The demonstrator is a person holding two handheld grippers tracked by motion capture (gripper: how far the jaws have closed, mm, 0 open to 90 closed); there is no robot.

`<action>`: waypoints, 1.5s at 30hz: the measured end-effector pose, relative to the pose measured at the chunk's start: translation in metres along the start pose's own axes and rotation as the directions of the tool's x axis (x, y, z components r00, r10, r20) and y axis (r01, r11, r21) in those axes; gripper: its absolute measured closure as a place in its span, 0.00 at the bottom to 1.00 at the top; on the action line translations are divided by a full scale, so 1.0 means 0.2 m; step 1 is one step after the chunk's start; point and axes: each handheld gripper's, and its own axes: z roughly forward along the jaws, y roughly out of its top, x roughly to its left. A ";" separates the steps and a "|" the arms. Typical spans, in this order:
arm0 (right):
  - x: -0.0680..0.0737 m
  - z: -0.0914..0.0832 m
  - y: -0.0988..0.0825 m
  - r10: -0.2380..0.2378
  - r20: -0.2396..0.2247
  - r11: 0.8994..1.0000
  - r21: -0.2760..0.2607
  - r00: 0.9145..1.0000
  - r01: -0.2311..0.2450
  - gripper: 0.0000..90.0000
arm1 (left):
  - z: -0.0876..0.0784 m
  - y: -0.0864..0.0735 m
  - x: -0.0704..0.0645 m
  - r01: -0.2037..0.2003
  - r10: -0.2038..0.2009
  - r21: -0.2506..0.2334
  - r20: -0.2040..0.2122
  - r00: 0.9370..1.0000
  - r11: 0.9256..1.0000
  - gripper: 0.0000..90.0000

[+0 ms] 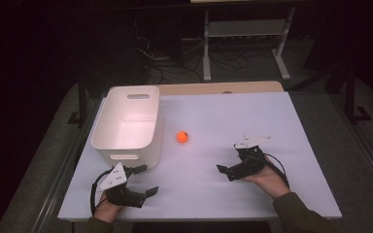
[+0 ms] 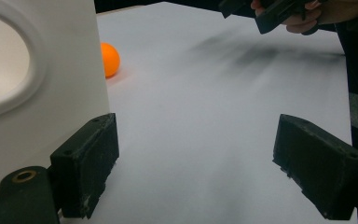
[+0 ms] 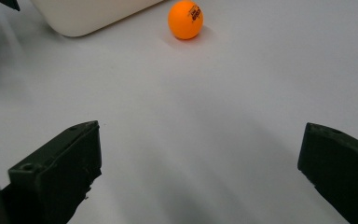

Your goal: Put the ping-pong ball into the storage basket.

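A small orange ball (image 1: 182, 137) lies on the white table top (image 1: 252, 121), just right of a white plastic bin (image 1: 126, 124). My left gripper (image 1: 147, 179) rests near the front left edge, below the bin, open and holding nothing. My right gripper (image 1: 228, 158) sits front right of the ball, also open with nothing between its jaws. In the left gripper view the ball (image 2: 110, 59) peeks out past the bin wall (image 2: 51, 70), beyond my open left gripper (image 2: 200, 158). In the right gripper view the ball (image 3: 185, 19) lies straight ahead of my open right gripper (image 3: 200, 163), beside the bin's corner (image 3: 88, 14).
The bin has cut-out handles and looks bare inside. A wooden strip (image 1: 223, 88) borders the table's far edge. Beyond it are a white shelf frame (image 1: 245, 34) and cables on a dark floor. The other hand and gripper (image 2: 279, 11) show far off in the left gripper view.
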 end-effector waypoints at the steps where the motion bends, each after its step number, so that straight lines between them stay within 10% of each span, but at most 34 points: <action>1: 0.00 0.00 0.00 -0.002 0.000 1.000 0.002 1.000 0.002 0.00 | 0.00 0.00 0.00 0.000 0.000 0.000 0.000 1.000 1.000 0.16; 45: 0.02 0.12 0.12 -0.030 -0.024 1.000 -0.003 0.999 0.030 0.00 | 0.00 0.00 0.00 0.000 0.000 0.001 0.001 1.000 1.000 0.16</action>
